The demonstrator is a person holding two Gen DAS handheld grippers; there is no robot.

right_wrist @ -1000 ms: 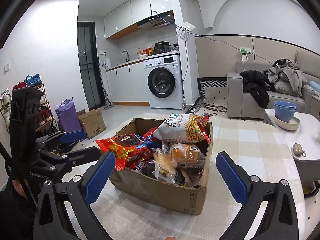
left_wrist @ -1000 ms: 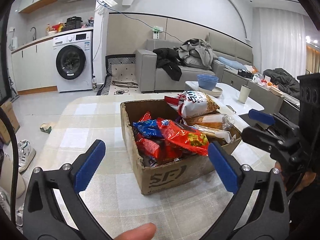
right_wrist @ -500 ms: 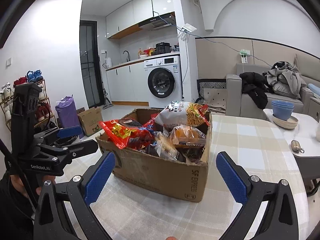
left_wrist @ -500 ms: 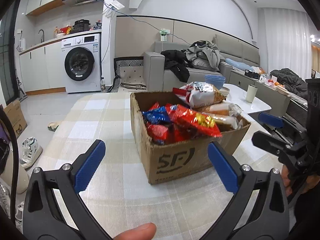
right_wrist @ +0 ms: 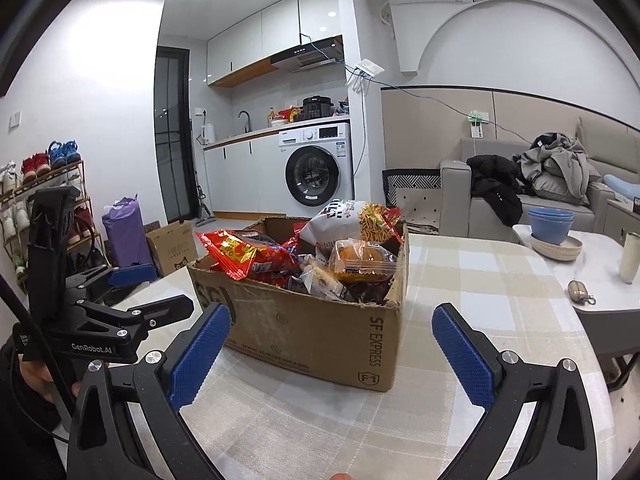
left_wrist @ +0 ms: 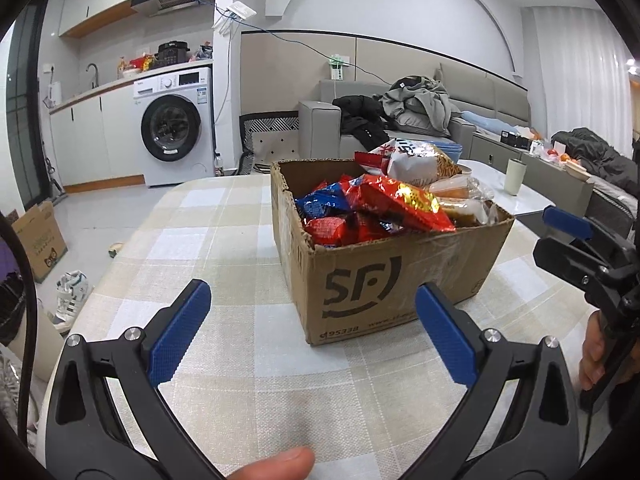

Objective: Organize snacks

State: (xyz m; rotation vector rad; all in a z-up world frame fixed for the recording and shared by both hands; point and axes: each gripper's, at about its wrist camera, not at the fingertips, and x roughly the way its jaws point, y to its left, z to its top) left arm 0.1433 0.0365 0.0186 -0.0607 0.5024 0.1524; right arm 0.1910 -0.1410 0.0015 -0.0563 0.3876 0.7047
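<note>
Left wrist view: my left gripper [left_wrist: 312, 332] stands released, empty, above the beige checked tablecloth [left_wrist: 224, 248]. The brown cardboard box of snack packets [left_wrist: 384, 264] sits mid-tabletop; bare cloth runs to the left edge.

Right wrist view: my right gripper [right_wrist: 332, 348] stands released, empty, facing the box's corner; open cloth lies toward the right edge.

Can't really see what's at the bottom of the cardboard box [left_wrist: 384, 280], the top snack packets [left_wrist: 394, 200] bury everything under them. Print on the white noodle bag [right_wrist: 352, 220] is too small to read, maybe ramen. The hand [left_wrist: 596, 356] holding the right gripper [left_wrist: 568, 236] is cut off at the frame edge.
</note>
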